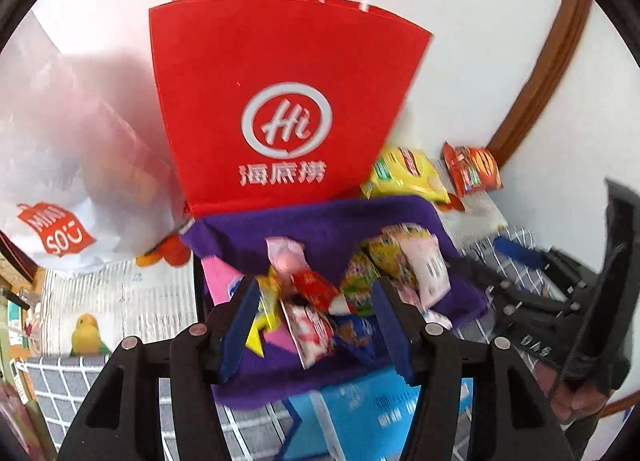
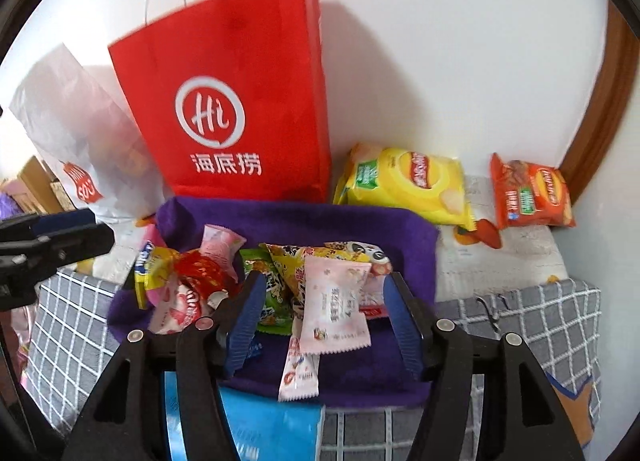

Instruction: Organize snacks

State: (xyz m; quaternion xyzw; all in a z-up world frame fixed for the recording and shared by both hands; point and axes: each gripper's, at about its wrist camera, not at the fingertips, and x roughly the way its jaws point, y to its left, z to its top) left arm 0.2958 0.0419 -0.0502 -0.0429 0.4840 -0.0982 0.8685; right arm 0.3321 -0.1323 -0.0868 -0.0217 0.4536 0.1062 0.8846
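**Snacks mostly unsorted; both grippers empty above the pile**

Snacks point(image 2: 280, 285) lie in a loose heap on a purple cloth point(image 2: 360, 229), spread over the checked cover point(image 2: 540, 325) near its back edge. No earlier frame is given, so progress is judged only from how things lie now.

Done, as far as shown: possibly two chip bags set apart. A yellow chip bag point(image 2: 404, 181) and an orange chip bag point(image 2: 532, 193) lie along the back edge toward the right corner, against the wall, well clear of the heap.

Left: the small packets, still jumbled and overlapping. Sorting looks early.

Counts:
- Chip bags: two.
- Small packets in heap: roughly ten; overlap and blur prevent an exact count.
- Bags standing at back edge: one red paper bag point(image 2: 240, 101), one white plastic bag point(image 2: 80, 141) to its left. Contents of either cannot be seen.
- Blue flat pack point(image 2: 272, 429) under the cloth's front edge: one.

Grippers: left gripper point(image 1: 316, 321) jaws stand partly apart, nothing pinched. Right gripper point(image 2: 324, 321) likewise partly apart; a pink-white packet point(image 2: 336, 309) lies below between the fingers, not gripped.
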